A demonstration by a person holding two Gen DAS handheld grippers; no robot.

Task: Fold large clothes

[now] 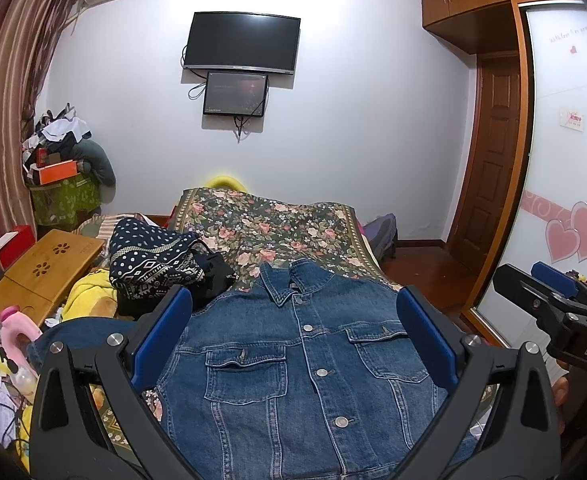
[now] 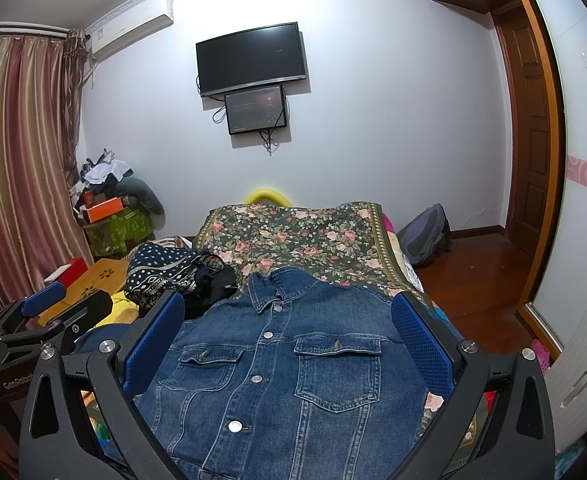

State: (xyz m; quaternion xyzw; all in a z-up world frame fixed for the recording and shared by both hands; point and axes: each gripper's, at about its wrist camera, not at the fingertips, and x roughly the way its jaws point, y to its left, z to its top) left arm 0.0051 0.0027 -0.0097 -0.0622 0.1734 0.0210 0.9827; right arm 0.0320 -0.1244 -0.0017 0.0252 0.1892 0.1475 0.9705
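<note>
Denim jacket flat on floral bedspread, w/ both grippers wide apart above it.

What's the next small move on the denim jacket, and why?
Probably lower both to the sleeves and pinch one each. The denim jacket lies front-up and buttoned on the floral bedspread, collar away. The left hand-held gripper and the right hand-held gripper are open above it, holding nothing, so no fold has begun.

Denim jacket flat, buttoned, collar away, on floral bedspread; left gripper spread wide above it.
</note>
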